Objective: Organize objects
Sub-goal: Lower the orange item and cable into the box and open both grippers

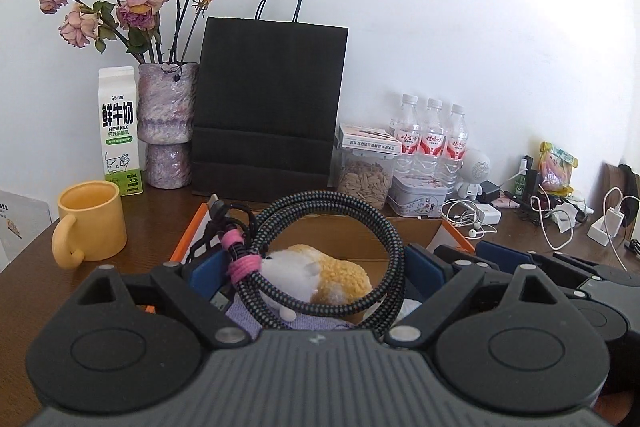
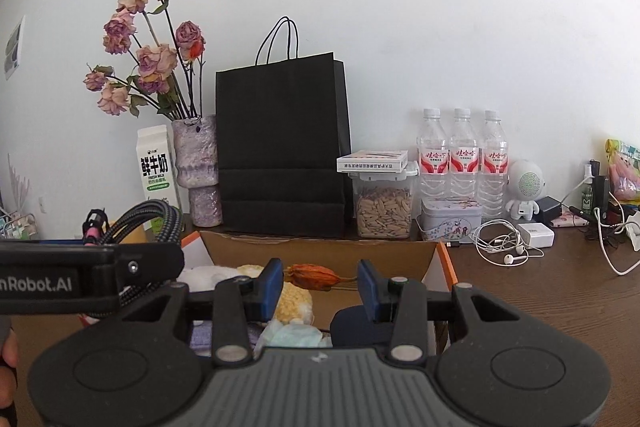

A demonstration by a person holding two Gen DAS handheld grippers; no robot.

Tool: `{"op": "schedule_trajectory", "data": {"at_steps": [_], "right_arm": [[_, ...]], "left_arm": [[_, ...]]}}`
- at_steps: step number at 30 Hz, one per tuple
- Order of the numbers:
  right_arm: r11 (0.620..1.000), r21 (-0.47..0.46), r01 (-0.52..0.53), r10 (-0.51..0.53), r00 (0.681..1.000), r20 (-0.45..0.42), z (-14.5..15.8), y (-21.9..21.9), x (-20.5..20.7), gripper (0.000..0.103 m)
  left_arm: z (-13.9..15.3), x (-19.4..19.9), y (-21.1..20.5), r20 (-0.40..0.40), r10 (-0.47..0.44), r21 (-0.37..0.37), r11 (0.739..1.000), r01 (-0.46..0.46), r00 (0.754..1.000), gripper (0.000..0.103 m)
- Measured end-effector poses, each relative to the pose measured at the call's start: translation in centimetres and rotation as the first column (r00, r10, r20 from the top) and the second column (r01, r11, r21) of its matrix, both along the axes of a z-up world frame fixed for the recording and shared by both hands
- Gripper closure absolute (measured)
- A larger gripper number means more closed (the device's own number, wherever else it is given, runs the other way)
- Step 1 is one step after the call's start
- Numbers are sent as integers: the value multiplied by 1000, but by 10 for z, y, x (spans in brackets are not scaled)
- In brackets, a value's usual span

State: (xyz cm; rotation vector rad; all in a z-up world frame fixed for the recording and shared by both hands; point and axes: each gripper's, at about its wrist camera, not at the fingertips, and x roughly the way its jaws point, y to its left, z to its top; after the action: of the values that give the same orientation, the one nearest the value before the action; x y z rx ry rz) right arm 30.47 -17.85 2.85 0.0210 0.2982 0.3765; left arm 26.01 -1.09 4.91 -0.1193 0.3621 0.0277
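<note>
The left gripper [image 1: 312,267] held a coiled braided cable [image 1: 340,251] above an open cardboard box [image 1: 344,235] on the table [image 1: 152,227]. Its blue-padded jaws stood partly apart, closed on the coil's two sides. The loop stood nearly upright, facing the camera, with its long axis running across the picture. At the coil's left side pink ties [image 1: 242,263] bound the strands, and from there the plug end [image 1: 218,209] pointed up and to the left, towards the yellow mug [image 1: 90,221].

Through the loop a white and yellow plush toy [image 1: 320,277] showed, lying in the box.

In the right wrist view the cable [image 2: 160,223] rose at the left edge, above the left gripper's body [image 2: 80,275]. The right gripper [image 2: 320,287] hung over the box [image 2: 320,251] with its jaws partly open and nothing between them. Beyond its pads lay a dried orange flower [image 2: 316,277], its stem pointing right.

Behind the box stood a black paper bag [image 1: 268,107], a vase [image 1: 166,123] of dried roses, a milk carton [image 1: 119,131], a jar [image 1: 362,183] of seeds and three water bottles [image 1: 432,135].
</note>
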Motion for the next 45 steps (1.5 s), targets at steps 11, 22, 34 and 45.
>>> {"op": "schedule_trajectory", "data": {"at_steps": [11,22,34,45], "right_arm": [[999,-13,31,-32,999,-41,-19,5,47,64],[999,-28,22,-24,997,-71,-31,7,52,63],[998,-14,60,-61,996,-64,-32,2,48,3],[998,-24,54,-55,997,-57,-32,3,42,3]], "left_arm": [[-9,49,12,-15,19,9,1000,-19,1000,9],[-19,56,15,-43,27,21,999,-26,999,8],[-22,57,19,-48,63,-2,998,-63,997,0],[-23,50,11,-30,42,-12,999,-42,999,0]]}}
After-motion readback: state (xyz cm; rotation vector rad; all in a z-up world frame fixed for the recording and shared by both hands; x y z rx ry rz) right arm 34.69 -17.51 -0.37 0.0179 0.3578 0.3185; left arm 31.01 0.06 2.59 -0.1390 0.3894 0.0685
